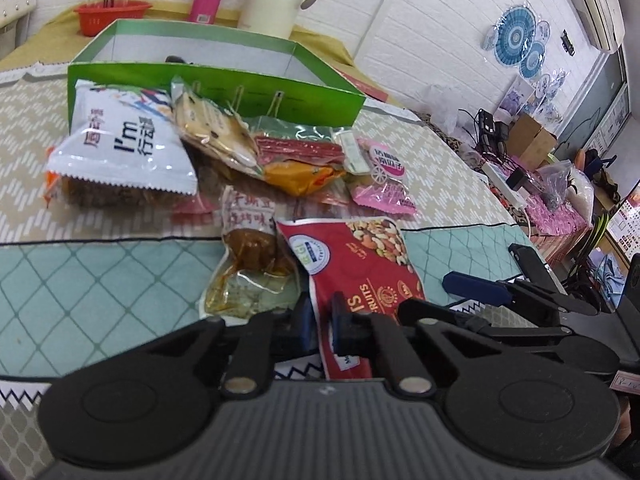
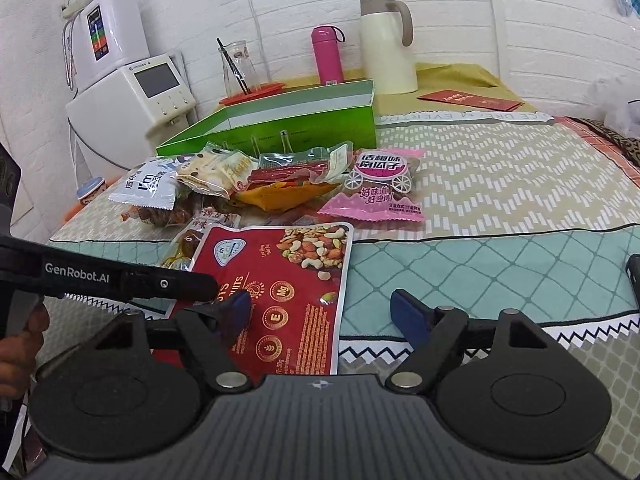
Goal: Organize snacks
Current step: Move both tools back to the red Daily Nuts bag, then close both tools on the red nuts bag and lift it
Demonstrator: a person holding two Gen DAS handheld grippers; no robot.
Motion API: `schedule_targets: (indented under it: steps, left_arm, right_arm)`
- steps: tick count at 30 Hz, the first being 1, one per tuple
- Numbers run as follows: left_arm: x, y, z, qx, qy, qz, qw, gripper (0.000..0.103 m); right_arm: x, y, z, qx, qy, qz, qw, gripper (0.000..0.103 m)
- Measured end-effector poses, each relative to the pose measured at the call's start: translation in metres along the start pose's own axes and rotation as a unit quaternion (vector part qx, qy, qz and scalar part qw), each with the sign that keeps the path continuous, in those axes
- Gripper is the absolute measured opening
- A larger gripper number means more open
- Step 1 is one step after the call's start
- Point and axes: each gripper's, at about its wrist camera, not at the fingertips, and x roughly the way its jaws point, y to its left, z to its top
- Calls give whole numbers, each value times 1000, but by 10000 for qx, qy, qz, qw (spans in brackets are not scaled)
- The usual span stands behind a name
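Snacks lie heaped before the green box [image 2: 280,120] on the counter [image 2: 500,184]. We see the left gripper [image 1: 320,320] with fingers pinched on the red nut bag [image 2: 276,276]; the right gripper [image 2: 324,312] hovers with fingers spread wide, holding nothing.

A white brick-pattern wall [image 2: 460,8] runs behind the table [image 2: 520,168], which is spread with a beige chevron cloth and a teal diamond-quilted runner. Far left stands a white appliance with a screen [image 2: 132,100]; high on the far right hangs an air conditioner [image 1: 596,0], with blue round decorations [image 1: 516,40] below
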Motion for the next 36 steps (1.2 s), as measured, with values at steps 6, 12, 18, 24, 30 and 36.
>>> schedule_targets:
  steps: [6,12,18,24,30,36]
  left_arm:
    - [-18,24,-2,-243,-106,64,9996,3]
    - [-25,29,-7,-206,-171,152,9995,3]
    - [-30,34,-9,-166,-80,-5,9998,4]
    - [-30,36,-16,-101,-145,-74,9998,2]
    - [-30,28,-15,-189,-176,-174,9995,0]
    - [-50,11,0,58,-585,-245,9980,0]
  right_arm:
    - [8,8,6,126,98,329,9993,103]
    - [13,25,6,19,237,609,9979,92]
    - [7,24,7,335,441,905,9944,91]
    - [12,27,8,473,441,944,9934,87]
    - [14,33,5,334,249,780,9961,55]
    - [-12,48,22,-170,-298,589,9977,48]
